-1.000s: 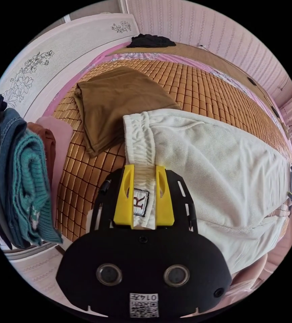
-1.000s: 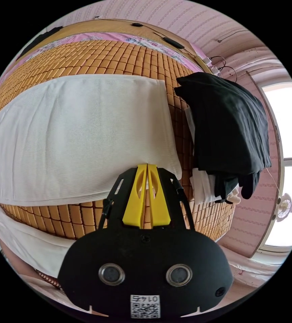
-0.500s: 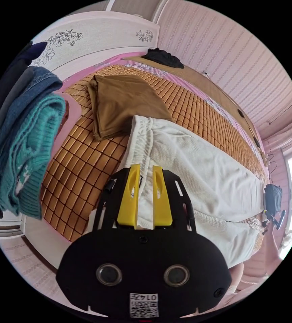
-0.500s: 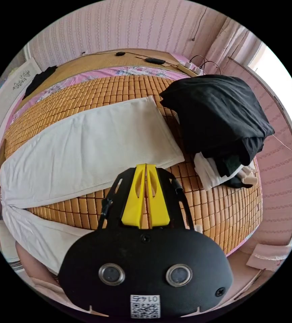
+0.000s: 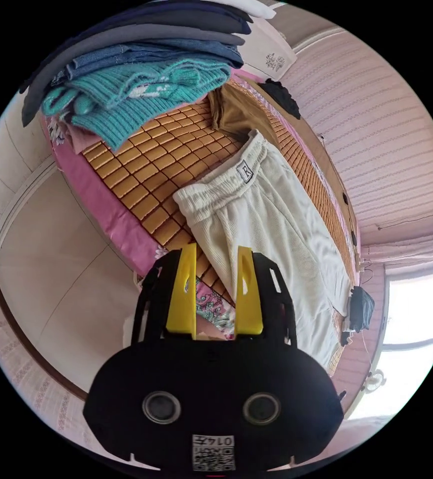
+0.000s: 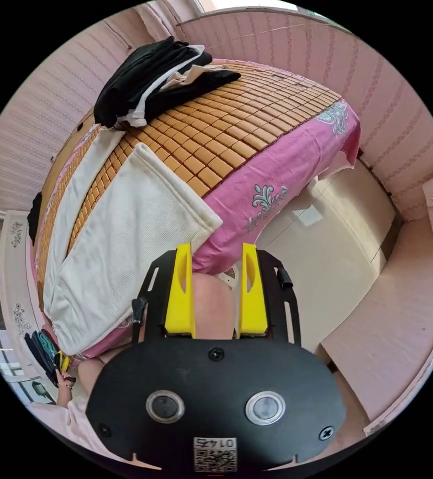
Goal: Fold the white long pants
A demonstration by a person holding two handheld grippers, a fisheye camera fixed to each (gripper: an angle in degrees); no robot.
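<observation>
Here, one white pants (image 5: 256, 219), two claws parted

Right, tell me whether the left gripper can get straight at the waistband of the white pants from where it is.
Probably yes. The left gripper is open and holds nothing, and the waistband lies flat on the bamboo mat ahead of it, uncovered. The teal sweater sits off to one side.
</observation>
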